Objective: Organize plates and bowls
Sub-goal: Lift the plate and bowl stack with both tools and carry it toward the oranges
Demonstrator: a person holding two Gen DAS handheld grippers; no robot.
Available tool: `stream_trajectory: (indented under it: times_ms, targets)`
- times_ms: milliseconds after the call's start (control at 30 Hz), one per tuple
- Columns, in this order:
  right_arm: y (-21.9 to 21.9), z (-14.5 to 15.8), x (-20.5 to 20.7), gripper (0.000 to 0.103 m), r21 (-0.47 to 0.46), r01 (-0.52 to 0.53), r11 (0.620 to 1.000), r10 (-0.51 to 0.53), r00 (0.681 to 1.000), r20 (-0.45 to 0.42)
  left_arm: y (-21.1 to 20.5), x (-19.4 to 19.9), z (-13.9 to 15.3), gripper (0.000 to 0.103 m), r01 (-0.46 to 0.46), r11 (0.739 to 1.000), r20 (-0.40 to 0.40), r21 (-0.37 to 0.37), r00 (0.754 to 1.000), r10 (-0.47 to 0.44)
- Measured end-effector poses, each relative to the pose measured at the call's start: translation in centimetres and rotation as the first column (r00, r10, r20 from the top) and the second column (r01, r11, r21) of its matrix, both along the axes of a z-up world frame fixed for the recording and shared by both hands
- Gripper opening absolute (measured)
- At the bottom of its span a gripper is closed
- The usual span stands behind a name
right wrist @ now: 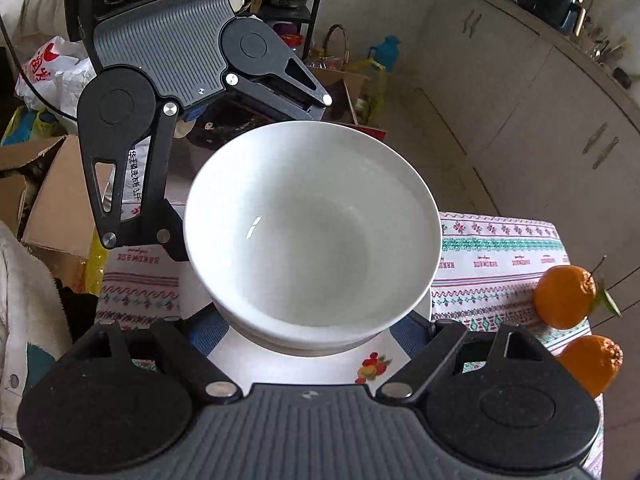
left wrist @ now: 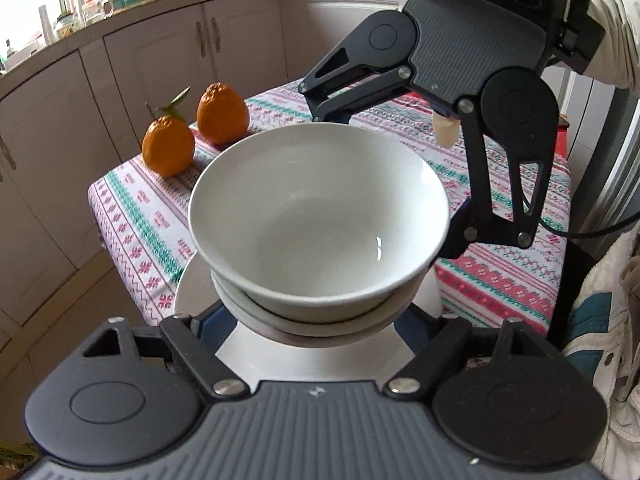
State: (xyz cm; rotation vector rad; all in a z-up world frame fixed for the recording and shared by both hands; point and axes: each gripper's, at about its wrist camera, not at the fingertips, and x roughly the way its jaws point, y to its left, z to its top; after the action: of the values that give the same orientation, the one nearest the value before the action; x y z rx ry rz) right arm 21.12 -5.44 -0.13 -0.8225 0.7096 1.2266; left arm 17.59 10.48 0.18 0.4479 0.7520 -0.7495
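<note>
Two white bowls (left wrist: pixel 320 216) sit nested, one inside the other, over a white plate (left wrist: pixel 188 292) with a fruit decal (right wrist: pixel 372 364). My left gripper (left wrist: pixel 316 320) reaches in from the near side, and its blue pads (left wrist: pixel 216 320) press the lower bowl's sides. From the opposite side my right gripper (left wrist: pixel 394 180) closes on the same stack (right wrist: pixel 312 224). In the right wrist view the right gripper (right wrist: pixel 306 332) clasps the base and the left gripper (right wrist: pixel 244 178) faces it. I cannot tell whether the stack rests on the plate.
Two oranges (left wrist: pixel 168 148) (left wrist: pixel 222 114) stand on the patterned tablecloth (left wrist: pixel 132 216) near its far corner. Kitchen cabinets (left wrist: pixel 168 60) run behind. Cardboard boxes (right wrist: pixel 56 216) and bags crowd the floor beside the table. A person's sleeve (left wrist: pixel 616 40) is at the upper right.
</note>
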Motion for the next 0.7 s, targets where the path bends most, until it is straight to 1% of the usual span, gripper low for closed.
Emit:
stream_trajectory:
  times_ms: [233, 267, 567, 700]
  targets:
    - [0.1, -0.6, 0.8, 0.09, -0.001, 0.016, 1.0, -0.016, 0.999, -0.03, 0.2, 1.1, -0.8, 0.084, 0.001, 1.0, -0.015, 0.003, 1.0, -0.001]
    - [0.4, -0.8, 1.5, 0.09, -0.002, 0.016, 1.0, -0.016, 0.999, -0.034, 0.1, 1.1, -0.9, 0.084, 0.002, 1.0, -0.018, 0.002, 1.0, -0.002]
    - [0.1, -0.9, 1.9, 0.09, 0.02, 0.031, 0.999, -0.029, 0.996, -0.083, 0.2, 1.6, -1.0, 0.084, 0.005, 1.0, -0.043, 0.001, 0.999, -0.005]
    - [0.0, -1.2, 2.1, 0.09, 0.029, 0.038, 0.999, -0.035, 0.995, -0.099, 0.3, 1.8, -1.1, 0.084, 0.006, 1.0, -0.041, 0.002, 0.999, -0.006]
